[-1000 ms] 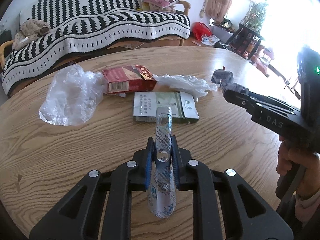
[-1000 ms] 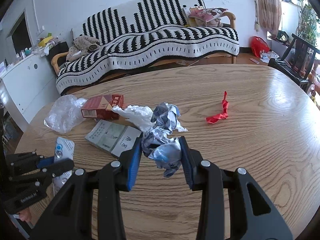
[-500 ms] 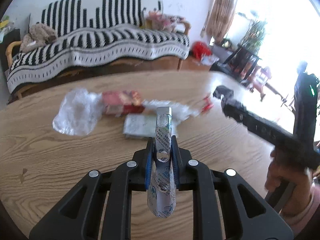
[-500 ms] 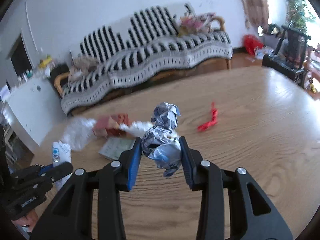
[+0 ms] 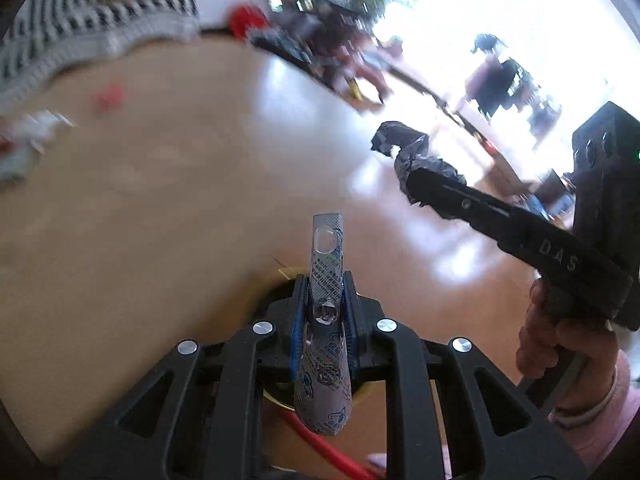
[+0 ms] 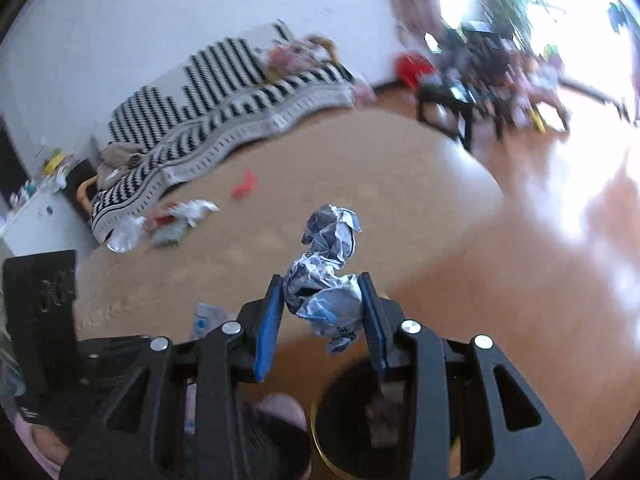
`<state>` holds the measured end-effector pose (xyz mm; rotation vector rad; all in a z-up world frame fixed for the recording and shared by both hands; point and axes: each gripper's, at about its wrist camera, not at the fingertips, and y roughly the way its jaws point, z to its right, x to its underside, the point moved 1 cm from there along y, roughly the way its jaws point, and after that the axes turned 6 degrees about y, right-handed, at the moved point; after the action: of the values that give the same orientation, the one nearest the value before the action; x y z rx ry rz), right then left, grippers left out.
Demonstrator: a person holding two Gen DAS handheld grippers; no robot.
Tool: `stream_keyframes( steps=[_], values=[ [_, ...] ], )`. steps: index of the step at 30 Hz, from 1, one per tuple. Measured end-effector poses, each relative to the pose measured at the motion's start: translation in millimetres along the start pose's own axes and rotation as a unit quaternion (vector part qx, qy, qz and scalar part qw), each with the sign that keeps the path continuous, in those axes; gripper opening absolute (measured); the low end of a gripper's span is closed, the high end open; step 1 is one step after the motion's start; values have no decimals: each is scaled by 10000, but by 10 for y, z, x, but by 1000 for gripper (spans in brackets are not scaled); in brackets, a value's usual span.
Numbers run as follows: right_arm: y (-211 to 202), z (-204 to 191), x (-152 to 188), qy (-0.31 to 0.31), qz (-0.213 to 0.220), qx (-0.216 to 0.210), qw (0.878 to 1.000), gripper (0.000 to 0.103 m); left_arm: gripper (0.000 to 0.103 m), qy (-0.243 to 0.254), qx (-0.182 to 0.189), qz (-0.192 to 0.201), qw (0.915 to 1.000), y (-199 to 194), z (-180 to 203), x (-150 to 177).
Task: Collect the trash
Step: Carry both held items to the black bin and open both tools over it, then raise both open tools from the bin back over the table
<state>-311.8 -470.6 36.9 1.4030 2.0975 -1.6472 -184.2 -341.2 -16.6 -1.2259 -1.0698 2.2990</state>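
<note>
My left gripper point(image 5: 323, 312) is shut on a flat silver blister pack point(image 5: 325, 320), held edge-up off the table's edge. My right gripper point(image 6: 323, 308) is shut on a crumpled silver-and-blue wrapper point(image 6: 326, 276). The wrapper also shows in the left wrist view point(image 5: 412, 152), at the tip of the right gripper. A round dark bin with a gold rim point(image 6: 344, 432) lies below both grippers; in the left wrist view only part of its rim point(image 5: 276, 276) shows. More trash lies far back on the table: a red scrap point(image 6: 245, 185), white plastic point(image 6: 196, 210), a clear bag point(image 6: 126, 234).
The round wooden table point(image 6: 360, 184) ends just ahead of the grippers, with shiny floor point(image 6: 560, 240) beyond. A striped sofa point(image 6: 224, 92) stands behind the table. Dark chairs point(image 6: 472, 92) stand by the bright window. A red cord point(image 5: 332, 444) runs under the left gripper.
Both grippers have swung right and back off the table with their trash, and now hang over the floor above the bin. The views are blurred by the motion.
</note>
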Motion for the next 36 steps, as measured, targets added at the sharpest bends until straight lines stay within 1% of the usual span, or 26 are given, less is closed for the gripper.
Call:
stream_keyframes(
  steps=[1,3,5,6,7,8,12,13,14,15,16,17,18,19,20,21,22,24,25,28,29,31,32,34,36],
  values=[
    [51,188,143,187,-232,43,9995,38,16,-36,79,-186,9998,166,64,49],
    [167,460,352,535,-563,124,9969,37,16,-121,75,-519,9985,453,136,162],
    [243,737,538,1085,-794,-11,9909,37,16,-280,66,-865,9958,687,149,266],
    [257,773,568,1153,-825,-45,9899,37,16,-284,94,-932,9952,725,158,283],
    [267,812,603,1168,-854,-60,9895,37,16,-229,52,-955,9952,739,183,287],
    [271,830,619,1149,-870,-66,9895,37,16,-124,-78,-932,9955,737,213,277],
    [299,879,642,1182,-955,-146,9883,37,17,-112,-196,-969,9950,773,194,267],
    [331,864,663,1122,-1069,-151,9878,38,19,-113,-223,-987,9948,788,187,270],
    [344,852,681,1094,-1141,-151,9873,41,23,-102,-327,-1002,9944,789,191,282],
    [333,863,690,1105,-1152,-170,9870,53,32,-92,-424,-1008,9940,790,221,267],
    [319,883,688,1157,-1116,-170,9868,60,61,-95,-598,-1016,9930,793,210,266],
    [291,913,676,1260,-1057,-156,9863,79,81,-115,-682,-980,9928,787,220,262],
    [264,931,651,1328,-996,-176,9860,84,97,-149,-781,-850,9932,752,204,260],
    [229,969,625,1401,-908,-162,9858,84,97,-204,-775,-756,9939,719,180,252],
    [203,987,589,1438,-816,-110,9862,85,97,-261,-718,-745,9943,701,160,257],
    [176,1001,551,1474,-716,-72,9865,92,97,-330,-653,-738,9946,661,103,232],
    [133,1029,516,1532,-584,-48,9865,96,97,-395,-659,-682,9947,616,56,214],
    [59,1076,448,1601,-347,59,9865,97,97,-483,-834,-464,9943,477,-37,166],
    [13,1081,413,1573,-188,194,9872,97,97,-533,-924,-350,9937,400,-82,131],
    [-26,1054,356,1306,122,547,9899,97,97,-803,-1326,147,9878,34,-284,33],
    [16,1002,327,1174,179,643,9908,97,97,-958,-1516,325,9832,-142,-430,7],
    [106,856,283,934,236,692,9929,97,97,-1186,-1732,481,9765,-365,-620,-2],
    [191,764,249,842,210,648,9941,97,97,-1390,-1926,576,9697,-543,-813,14],
    [353,554,179,683,135,465,9965,97,97,-1636,-2153,699,9602,-750,-1091,-43],
    [514,321,88,536,58,314,9981,97,97,-1978,-2476,835,9448,-1083,-1485,9]
  ],
)
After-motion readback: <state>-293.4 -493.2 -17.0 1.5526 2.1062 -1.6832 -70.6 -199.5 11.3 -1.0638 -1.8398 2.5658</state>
